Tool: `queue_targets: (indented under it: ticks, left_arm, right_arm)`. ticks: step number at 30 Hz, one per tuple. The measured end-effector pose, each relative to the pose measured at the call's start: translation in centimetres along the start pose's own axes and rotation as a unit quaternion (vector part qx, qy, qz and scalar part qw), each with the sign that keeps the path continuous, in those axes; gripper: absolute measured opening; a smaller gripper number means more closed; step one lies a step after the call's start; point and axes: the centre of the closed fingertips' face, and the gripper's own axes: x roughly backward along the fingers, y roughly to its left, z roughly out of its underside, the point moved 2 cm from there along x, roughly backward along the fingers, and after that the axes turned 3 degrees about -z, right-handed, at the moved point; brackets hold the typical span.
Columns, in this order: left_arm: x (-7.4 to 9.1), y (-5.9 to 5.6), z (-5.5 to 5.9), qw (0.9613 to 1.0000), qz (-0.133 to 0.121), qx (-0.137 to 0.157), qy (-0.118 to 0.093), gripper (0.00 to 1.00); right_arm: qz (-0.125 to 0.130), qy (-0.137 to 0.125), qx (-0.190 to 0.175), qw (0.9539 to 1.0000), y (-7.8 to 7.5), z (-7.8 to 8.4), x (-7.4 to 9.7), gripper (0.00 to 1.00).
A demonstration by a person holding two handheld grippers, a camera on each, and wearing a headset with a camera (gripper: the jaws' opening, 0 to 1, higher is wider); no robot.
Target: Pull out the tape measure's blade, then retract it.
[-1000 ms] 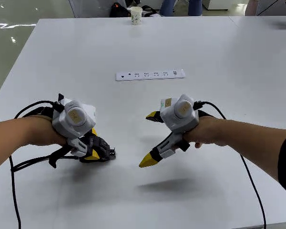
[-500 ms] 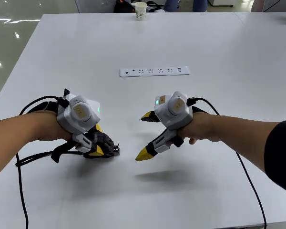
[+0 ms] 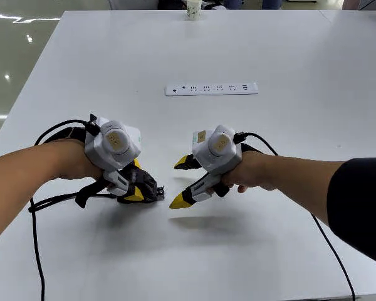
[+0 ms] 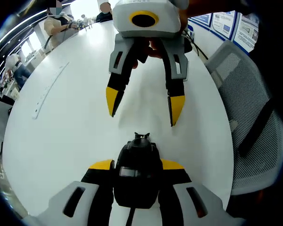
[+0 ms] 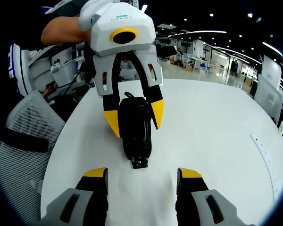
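Pale grey left gripper (image 3: 141, 189) and right gripper (image 3: 177, 183), yellow-tipped black jaws, black cables (image 3: 50, 200), dark right sleeve (image 3: 363, 207).

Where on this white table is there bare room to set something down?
Free: the stretch between the white power strip and the hand-held grippers, and the near edge below them. Crowded: the gap where the left hand-held gripper, clamping the black tape measure, faces the open right hand-held gripper.

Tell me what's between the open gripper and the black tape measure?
Nothing: bare white table lies between the right gripper and the black tape measure in the left gripper, seen in the head view.
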Motion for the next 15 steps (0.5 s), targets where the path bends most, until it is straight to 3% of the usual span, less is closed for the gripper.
queue_targets:
  ticks: [15]
  left_arm:
    - [0.0, -0.1, 0.0, 1.0, 0.002, 0.0, -0.005, 0.31]
  right_arm:
    - [-0.013, 0.013, 0.013, 0.9998, 0.2, -0.3, -1.7, 0.32]
